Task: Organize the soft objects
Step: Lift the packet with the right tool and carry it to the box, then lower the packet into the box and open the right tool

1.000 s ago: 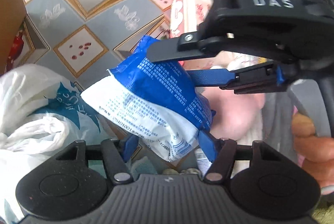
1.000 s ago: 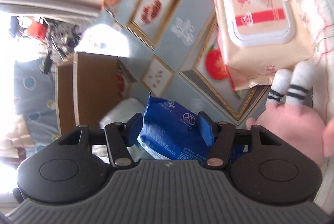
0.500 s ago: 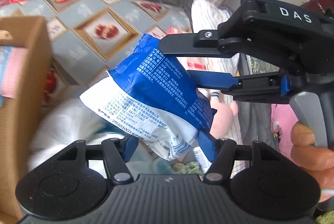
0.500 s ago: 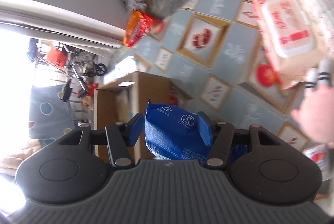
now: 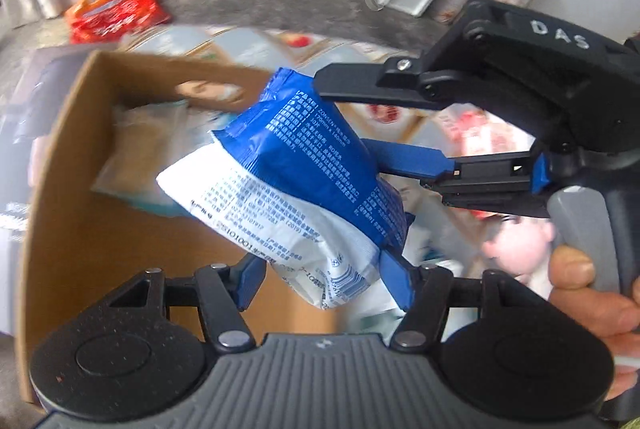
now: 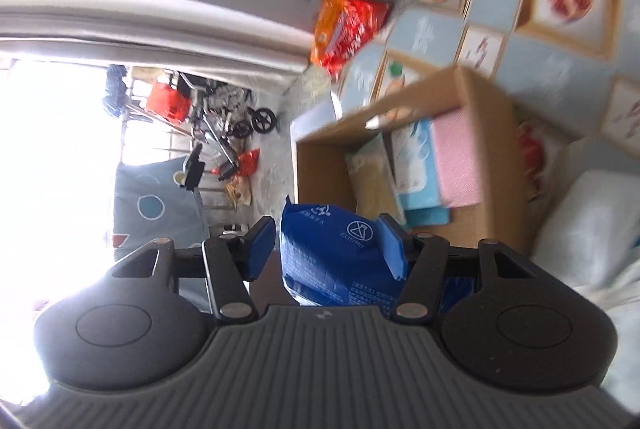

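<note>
Both grippers carry one blue-and-white pack (image 5: 292, 189) in the air above an open cardboard box (image 5: 80, 157). The right gripper (image 5: 348, 125) has its jaws clenched on the pack's upper end; the left gripper (image 5: 324, 281) grasps its lower end. Other soft packs (image 6: 416, 169) lie inside the box.

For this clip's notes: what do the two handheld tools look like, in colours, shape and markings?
Both tools match: a ribbed grey body with two round black housings, black linkage arms on silver pivot pins, and blue finger pads. The right tool, seen side-on in the left wrist view, has a black frame marked DAS in white and a grey handle. The left tool shows only its front. No cables or sleeves are visible.
</note>
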Available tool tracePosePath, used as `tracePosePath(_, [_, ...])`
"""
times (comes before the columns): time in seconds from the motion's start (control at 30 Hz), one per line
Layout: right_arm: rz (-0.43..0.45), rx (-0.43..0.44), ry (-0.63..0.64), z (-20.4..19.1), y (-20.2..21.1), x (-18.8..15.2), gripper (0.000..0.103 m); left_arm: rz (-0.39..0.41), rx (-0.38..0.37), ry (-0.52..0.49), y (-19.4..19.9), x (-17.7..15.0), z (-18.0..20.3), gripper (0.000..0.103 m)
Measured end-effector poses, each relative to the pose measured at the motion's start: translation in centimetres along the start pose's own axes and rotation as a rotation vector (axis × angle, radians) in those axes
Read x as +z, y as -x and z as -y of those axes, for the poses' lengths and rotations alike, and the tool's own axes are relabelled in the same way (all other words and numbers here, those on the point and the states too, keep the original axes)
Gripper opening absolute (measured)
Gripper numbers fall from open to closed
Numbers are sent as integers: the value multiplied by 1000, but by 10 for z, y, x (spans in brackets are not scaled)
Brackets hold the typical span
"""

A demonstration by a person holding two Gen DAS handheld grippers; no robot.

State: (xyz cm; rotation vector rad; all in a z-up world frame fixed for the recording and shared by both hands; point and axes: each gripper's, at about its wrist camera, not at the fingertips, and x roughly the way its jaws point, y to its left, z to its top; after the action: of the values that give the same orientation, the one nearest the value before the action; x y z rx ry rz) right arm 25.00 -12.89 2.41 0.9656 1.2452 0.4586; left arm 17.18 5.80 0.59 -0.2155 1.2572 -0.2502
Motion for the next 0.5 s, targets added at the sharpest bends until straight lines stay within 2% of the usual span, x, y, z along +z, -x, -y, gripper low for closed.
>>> tracePosePath(0.13, [-39,-69,-49,9,-52,-14,57,-72,2,0,-12,0,-37,64])
tracePosePath(0.23, [-45,-134,-85,22,-70,-24,57,-117,-22,-27,-34,1,-54,63])
tracePosePath(0.3, [-36,-121,-115,30,-70,-28,57,-149,-40,-74,-56,1,-60,64])
tracePosePath(0.4, [-9,-156,-102,34,-62,-30,57,-238,-1,-127,-94,-7,-64,59])
tracePosePath(0.5, [17,-171,-98,35,-53,-31,57,-249,30,-148,-108,-10,-62,57])
